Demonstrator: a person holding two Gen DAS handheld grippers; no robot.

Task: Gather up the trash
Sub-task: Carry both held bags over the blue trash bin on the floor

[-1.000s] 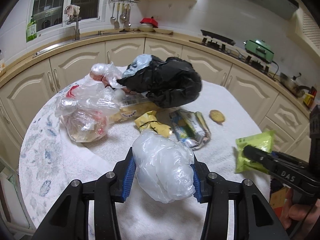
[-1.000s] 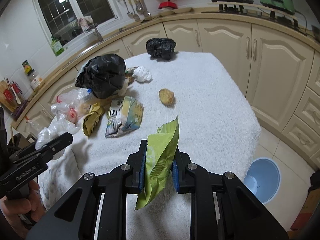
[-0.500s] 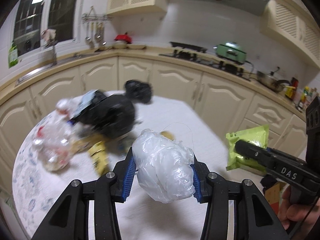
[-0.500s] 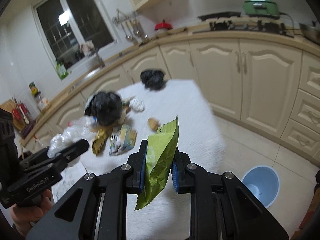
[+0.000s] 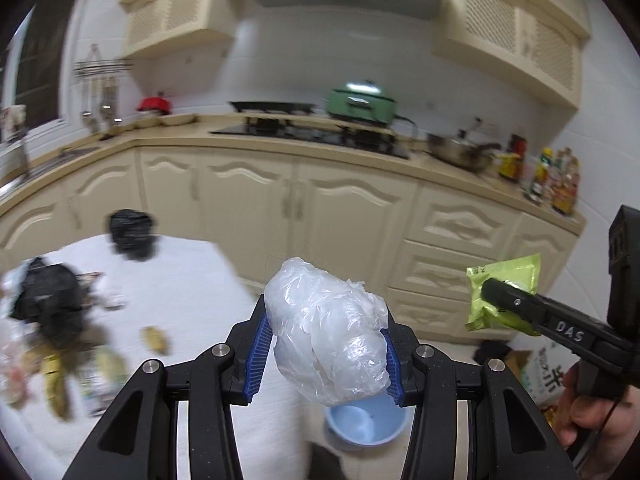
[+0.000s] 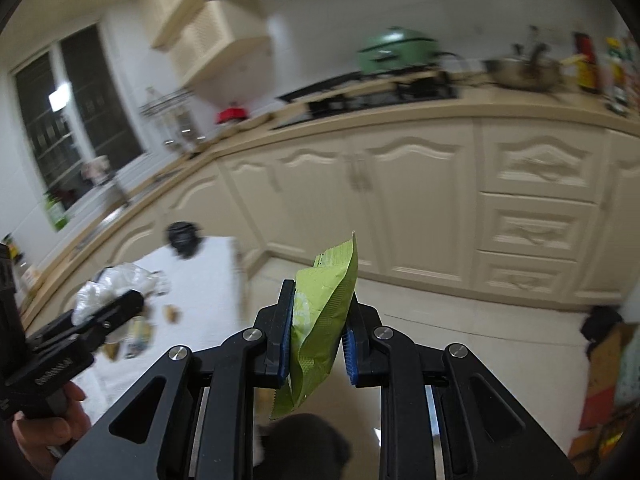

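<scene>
Left wrist view shows the left hand-held gripper clamping a crumpled clear plastic bag just above the blue bin, the right hand-held gripper pinching a green wrapper; transport step, release over the bin judged next.

Left gripper, right gripper: black linkage arms, silver screws, blue ribbed pads; "DAS" marking.
</scene>
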